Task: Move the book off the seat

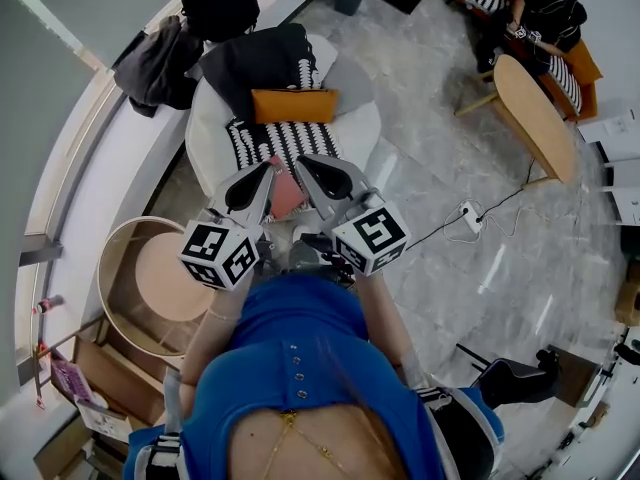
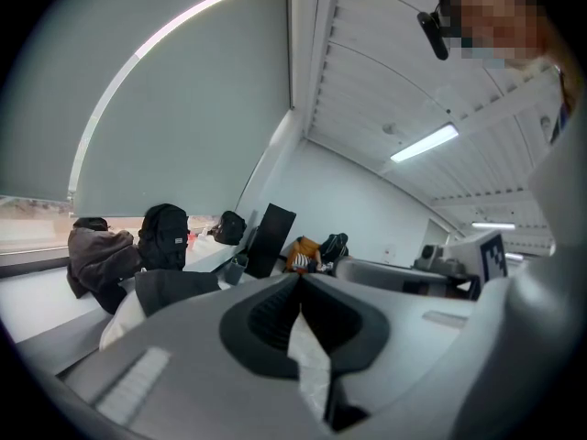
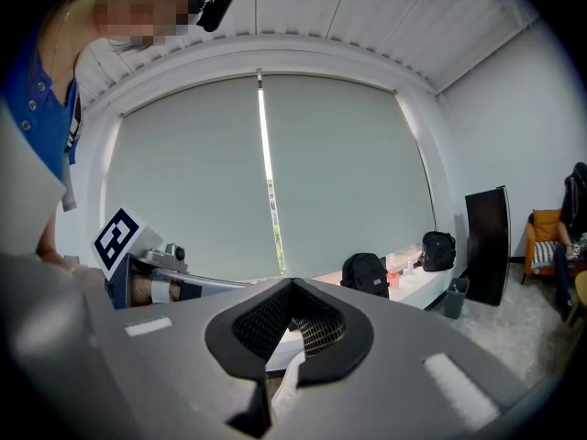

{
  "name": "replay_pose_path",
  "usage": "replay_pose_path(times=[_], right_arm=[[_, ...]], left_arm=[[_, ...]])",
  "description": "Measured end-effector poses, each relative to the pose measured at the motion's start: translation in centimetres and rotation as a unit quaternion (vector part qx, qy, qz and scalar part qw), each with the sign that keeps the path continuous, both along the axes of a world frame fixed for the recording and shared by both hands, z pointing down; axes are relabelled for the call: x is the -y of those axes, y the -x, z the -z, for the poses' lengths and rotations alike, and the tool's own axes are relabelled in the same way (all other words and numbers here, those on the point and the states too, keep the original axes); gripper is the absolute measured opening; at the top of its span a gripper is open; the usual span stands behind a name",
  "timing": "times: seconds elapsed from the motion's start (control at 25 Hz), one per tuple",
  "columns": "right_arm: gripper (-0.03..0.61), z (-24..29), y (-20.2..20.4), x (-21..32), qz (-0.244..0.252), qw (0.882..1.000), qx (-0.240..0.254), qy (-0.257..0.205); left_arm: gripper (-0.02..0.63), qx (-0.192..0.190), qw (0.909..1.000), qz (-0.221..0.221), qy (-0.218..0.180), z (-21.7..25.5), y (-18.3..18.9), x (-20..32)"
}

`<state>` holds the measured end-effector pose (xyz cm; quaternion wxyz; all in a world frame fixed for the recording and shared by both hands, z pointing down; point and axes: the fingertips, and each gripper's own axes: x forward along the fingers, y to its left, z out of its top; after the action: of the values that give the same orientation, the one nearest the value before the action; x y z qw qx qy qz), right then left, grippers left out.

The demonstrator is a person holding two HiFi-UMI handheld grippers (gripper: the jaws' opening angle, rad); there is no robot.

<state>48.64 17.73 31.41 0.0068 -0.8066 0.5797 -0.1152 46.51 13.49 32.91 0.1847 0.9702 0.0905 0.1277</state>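
One black jacket [image 1: 262, 63] and striped cloth [image 1: 285, 140] crowd the seat [image 1: 203, 133].

I find no word and no number that I can read. My left marker cube [image 1: 220, 253] and my right marker cube [image 1: 370, 238] carry only black-and-white square patterns, not letters. The black backpack [image 2: 163, 236] on the window ledge has a small pale label, but it is too small for reading. The pink packet [image 1: 65, 378] beside the cardboard box [image 1: 110, 368] is too blurred to read anything.
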Motion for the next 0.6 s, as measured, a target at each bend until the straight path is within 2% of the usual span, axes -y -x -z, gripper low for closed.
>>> replay_pose_path(times=[0.6], right_arm=[[0.0,-1.6,-1.0,1.5,0.022,0.999,-0.001,0.033]], left_arm=[[0.002,0.026,0.9996,0.013,-0.003,-2.1,-0.3,1.5]])
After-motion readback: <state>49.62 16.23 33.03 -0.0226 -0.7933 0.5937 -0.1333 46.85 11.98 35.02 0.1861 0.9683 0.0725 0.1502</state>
